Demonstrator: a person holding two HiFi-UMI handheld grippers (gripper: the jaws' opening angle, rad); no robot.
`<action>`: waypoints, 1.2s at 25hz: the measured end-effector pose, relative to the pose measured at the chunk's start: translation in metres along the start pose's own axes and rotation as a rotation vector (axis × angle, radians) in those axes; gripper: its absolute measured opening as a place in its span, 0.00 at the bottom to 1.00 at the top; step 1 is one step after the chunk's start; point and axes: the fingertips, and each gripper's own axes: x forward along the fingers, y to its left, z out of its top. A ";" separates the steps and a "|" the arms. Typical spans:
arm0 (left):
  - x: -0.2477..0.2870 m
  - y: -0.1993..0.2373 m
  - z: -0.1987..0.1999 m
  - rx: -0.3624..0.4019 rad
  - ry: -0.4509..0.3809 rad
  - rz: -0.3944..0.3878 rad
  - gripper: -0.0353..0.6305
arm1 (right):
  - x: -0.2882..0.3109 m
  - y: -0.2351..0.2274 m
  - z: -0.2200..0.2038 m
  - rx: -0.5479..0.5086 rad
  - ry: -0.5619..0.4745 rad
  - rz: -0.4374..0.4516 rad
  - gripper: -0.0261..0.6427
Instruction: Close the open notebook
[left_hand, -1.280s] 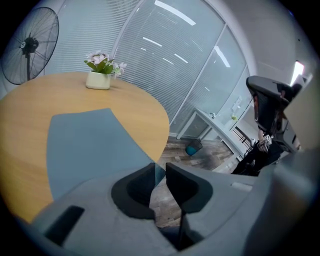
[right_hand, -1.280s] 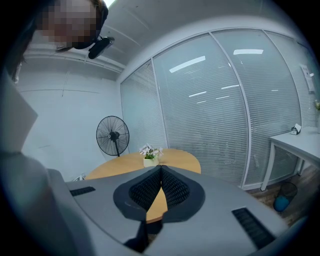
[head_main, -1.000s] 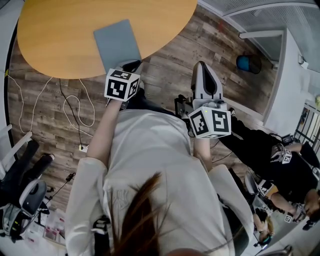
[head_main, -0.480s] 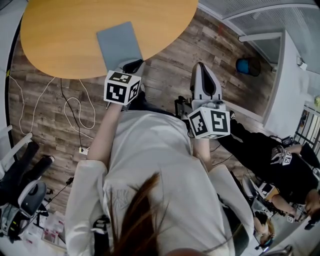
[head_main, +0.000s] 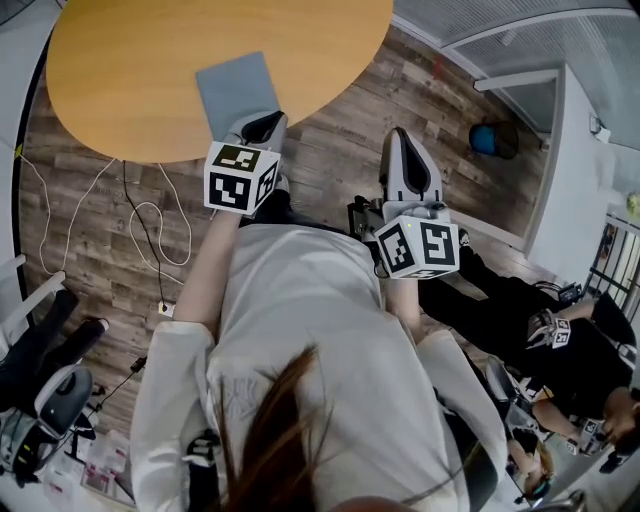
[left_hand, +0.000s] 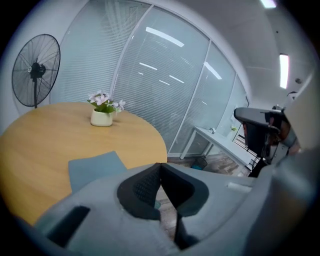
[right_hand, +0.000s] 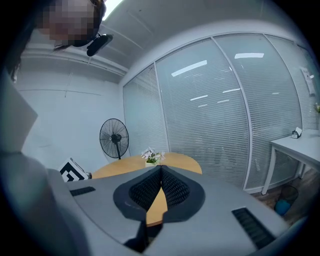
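The notebook (head_main: 237, 92) lies closed and flat on the table (head_main: 120, 70), its near edge at the table rim at 5 o'clock. The left gripper (head_main: 264, 124) hangs just beside the notebook's 5 o'clock corner; its jaws have just been closing and meet with nothing between them. The right gripper (head_main: 402, 140), jaws pressed together and empty, is over the floor at the notebook's 3 o'clock, well apart. Bare tabletop extends from the notebook's 9 to 12 o'clock.

Round wooden table (head_main: 120, 80), plank floor (head_main: 340, 140)
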 end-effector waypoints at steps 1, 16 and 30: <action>-0.002 0.001 0.006 0.006 -0.017 0.009 0.08 | 0.000 0.000 0.001 0.004 -0.003 -0.004 0.04; -0.056 -0.008 0.110 0.134 -0.260 0.066 0.08 | -0.003 -0.001 0.029 -0.019 -0.021 -0.017 0.04; -0.153 -0.015 0.168 0.166 -0.512 0.185 0.08 | -0.013 0.010 0.065 -0.027 -0.081 0.043 0.04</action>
